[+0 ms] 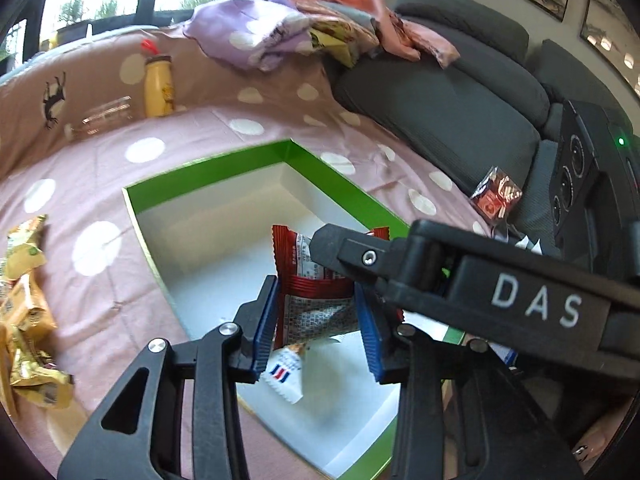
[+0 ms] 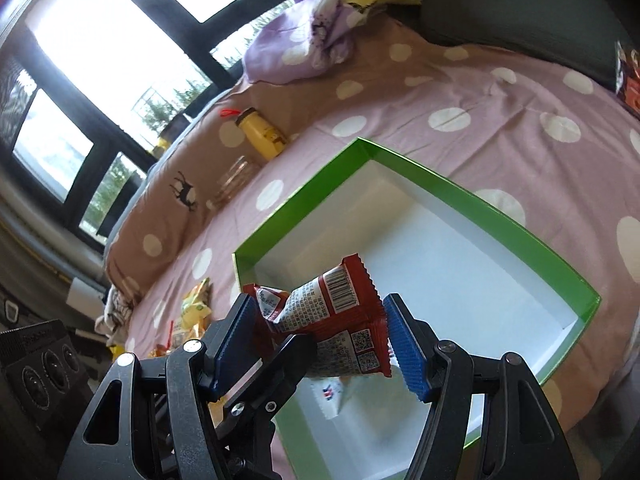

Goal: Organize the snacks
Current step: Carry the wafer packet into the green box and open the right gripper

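One broad pink bedspread (image 1: 200, 128) with white dots lies under everything, and dark grey cushions (image 1: 440, 112) rise along its right edge. On the spread sits the green box (image 1: 224, 172), open-topped with a white inside. My left claw (image 1: 318, 324) is over the near part of that box. Its blue pads are drawn in to about the width of a crumpled wrapper and pinch the red snack packet (image 1: 312, 276) from both sides. My right claw (image 2: 324, 332) comes in from the right at the same packet. Its pads stand at the packet's two edges, and one black fingertip lies against the wrapper's upper part, but I cannot tell whether it is really squeezing. The red packet hangs above the box floor, not resting on it. A heap of gold snack packets (image 1: 24, 320) lies on the spread left of the box. Far back, a yellow bottle (image 1: 159, 84) stands upright. Smallest, a white packet (image 1: 286, 376) lies flat on the box floor just beneath the red one.
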Motion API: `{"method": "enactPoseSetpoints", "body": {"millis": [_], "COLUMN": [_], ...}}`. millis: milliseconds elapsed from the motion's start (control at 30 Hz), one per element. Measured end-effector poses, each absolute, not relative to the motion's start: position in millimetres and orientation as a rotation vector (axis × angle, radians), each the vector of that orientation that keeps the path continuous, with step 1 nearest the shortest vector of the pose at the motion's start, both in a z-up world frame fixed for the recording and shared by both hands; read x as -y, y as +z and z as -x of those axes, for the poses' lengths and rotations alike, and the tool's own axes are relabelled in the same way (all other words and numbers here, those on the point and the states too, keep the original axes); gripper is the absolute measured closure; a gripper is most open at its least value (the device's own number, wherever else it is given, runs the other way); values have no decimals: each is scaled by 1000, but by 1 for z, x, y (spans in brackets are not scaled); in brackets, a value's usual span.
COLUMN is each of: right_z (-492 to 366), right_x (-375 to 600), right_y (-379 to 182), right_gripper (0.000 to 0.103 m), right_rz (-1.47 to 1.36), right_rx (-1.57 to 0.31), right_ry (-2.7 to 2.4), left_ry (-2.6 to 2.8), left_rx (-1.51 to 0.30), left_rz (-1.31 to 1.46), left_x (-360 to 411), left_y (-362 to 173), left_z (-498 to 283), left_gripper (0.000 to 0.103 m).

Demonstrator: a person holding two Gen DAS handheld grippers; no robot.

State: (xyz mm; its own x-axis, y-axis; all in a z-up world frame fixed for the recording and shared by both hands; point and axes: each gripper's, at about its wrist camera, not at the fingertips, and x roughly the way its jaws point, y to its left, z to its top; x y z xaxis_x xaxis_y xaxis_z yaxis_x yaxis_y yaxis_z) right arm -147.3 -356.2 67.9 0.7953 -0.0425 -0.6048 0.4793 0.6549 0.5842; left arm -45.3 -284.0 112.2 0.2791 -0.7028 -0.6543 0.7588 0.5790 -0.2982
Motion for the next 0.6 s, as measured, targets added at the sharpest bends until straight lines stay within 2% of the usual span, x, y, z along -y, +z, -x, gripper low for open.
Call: {"method": "enactPoseSetpoints", "body": {"millis": [400,467,533,600], "right_z": [153,155,158,161], "right_x": [375,375,373,369], "right_y": [53,55,60,66], "right_gripper": [34,33,21,19], "right_rz": [-840,-830,-815,-794], "right_rx": [-623,-611,-581,-553], "right_ry": [-408,-420,-428,-435], "left_ry": [-994,-980,-964,-941], "left_rx": [-905,-888,-862,-837], "left_rz": [-48,-62,-57,-42], "left_x": [294,290,280,267], "left_y": [96,99,104,110], "left_z": [42,46,49,50], "left_gripper": [59,54,44,32]}}
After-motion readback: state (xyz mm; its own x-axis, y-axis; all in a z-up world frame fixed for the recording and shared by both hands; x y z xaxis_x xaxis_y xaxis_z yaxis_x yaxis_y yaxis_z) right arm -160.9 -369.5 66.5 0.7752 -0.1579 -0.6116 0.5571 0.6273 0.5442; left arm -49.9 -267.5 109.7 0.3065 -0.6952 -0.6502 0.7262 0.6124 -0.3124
